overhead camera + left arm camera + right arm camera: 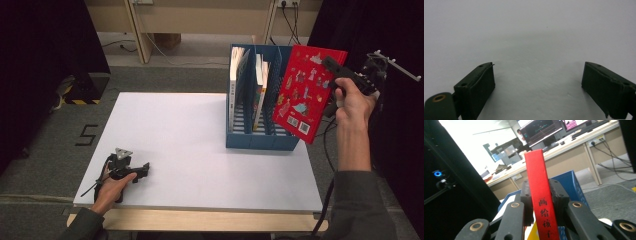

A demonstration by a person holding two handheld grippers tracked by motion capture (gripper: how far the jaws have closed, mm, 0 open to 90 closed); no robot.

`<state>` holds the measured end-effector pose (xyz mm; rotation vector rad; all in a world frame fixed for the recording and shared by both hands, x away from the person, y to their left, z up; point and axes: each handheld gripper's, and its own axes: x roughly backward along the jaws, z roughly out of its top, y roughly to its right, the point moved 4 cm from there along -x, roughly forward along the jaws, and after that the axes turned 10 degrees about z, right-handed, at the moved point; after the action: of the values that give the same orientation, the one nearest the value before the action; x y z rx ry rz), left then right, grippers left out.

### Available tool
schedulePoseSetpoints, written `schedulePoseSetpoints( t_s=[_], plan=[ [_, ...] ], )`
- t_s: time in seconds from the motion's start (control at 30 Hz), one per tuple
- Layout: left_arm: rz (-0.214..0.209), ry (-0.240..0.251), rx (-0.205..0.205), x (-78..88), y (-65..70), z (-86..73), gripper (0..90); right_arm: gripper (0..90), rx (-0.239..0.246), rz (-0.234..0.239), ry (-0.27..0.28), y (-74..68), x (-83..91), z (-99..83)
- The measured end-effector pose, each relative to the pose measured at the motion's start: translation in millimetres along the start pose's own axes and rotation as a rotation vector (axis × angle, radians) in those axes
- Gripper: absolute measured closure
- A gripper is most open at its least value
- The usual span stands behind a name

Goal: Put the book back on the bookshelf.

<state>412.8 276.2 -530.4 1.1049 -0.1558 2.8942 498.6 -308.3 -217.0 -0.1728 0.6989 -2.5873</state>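
Observation:
A red picture book [306,92] hangs tilted in the air just right of a blue slotted file rack [260,141]. My right gripper [334,67] is shut on the book's upper right edge. In the right gripper view the red spine [537,182] with black characters stands between the two pads, pressed from both sides by my right gripper [541,187], with the blue rack [571,182] behind it. Several books [239,75] stand upright in the rack's slots. My left gripper [142,170] rests open on the white table [190,150] at the near left. Its fingers [477,85] stand wide apart over bare tabletop.
The rack stands at the table's far right. Black curtains [45,60] hang on both sides. Grey carpet [60,145] with a "5" mark lies left of the table. Wooden desk legs [137,30] and cables stand behind. Monitors [541,130] show far off.

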Motion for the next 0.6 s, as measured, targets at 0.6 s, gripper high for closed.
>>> schedulePoseSetpoints(
  t_s=[0.6],
  plan=[
    [0.001,0.000,0.000,0.1,-0.1,-0.1,10.2,75.6,0.000,-0.132,0.028,33.3,-53.1,16.2]
  ],
)
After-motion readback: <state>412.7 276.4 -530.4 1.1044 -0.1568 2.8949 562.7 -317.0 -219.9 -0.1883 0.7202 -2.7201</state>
